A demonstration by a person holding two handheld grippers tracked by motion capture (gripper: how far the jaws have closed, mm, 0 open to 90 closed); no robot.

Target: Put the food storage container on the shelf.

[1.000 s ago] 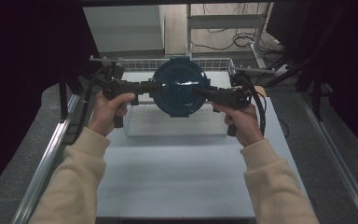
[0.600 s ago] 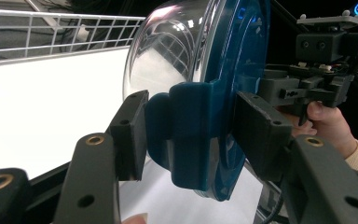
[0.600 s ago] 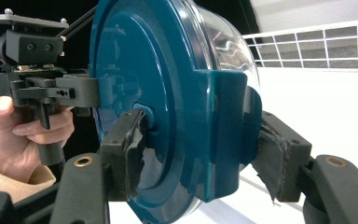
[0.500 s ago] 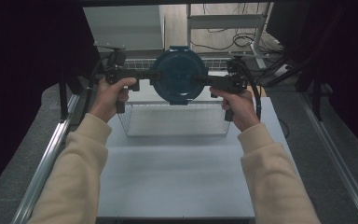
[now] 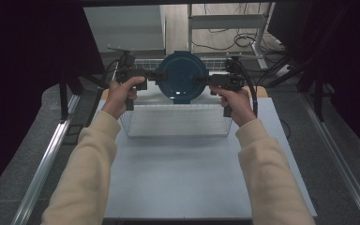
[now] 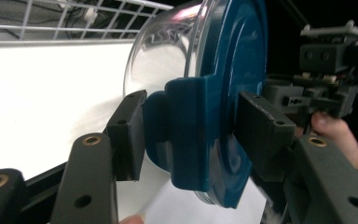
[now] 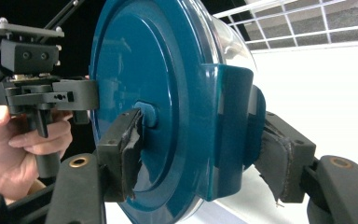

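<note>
A round clear container with a dark teal lid [image 5: 183, 75] hangs on edge over the far side of the wire basket [image 5: 176, 124], lid toward the person. My left gripper [image 5: 161, 75] is shut on the lid's left clip [image 6: 191, 130], one pad on the lid's face and one behind the clip. My right gripper [image 5: 200, 80] grips the opposite clip [image 7: 233, 121] the same way; its jaws have just been opening a little, and its torn pads [image 7: 126, 149] still touch the lid. The glass bowl [image 6: 168, 51] faces the basket's back.
The white wire basket stands on the pale table [image 5: 183, 173] just beyond the person's hands. A metal rail [image 5: 51, 154] runs along the table's left side, and dark curtains hang at both sides. Cables lie on the floor behind the basket.
Both hands have carried the container away from the person, from over the basket's middle to its far side. The hold on both clips looks the same.
</note>
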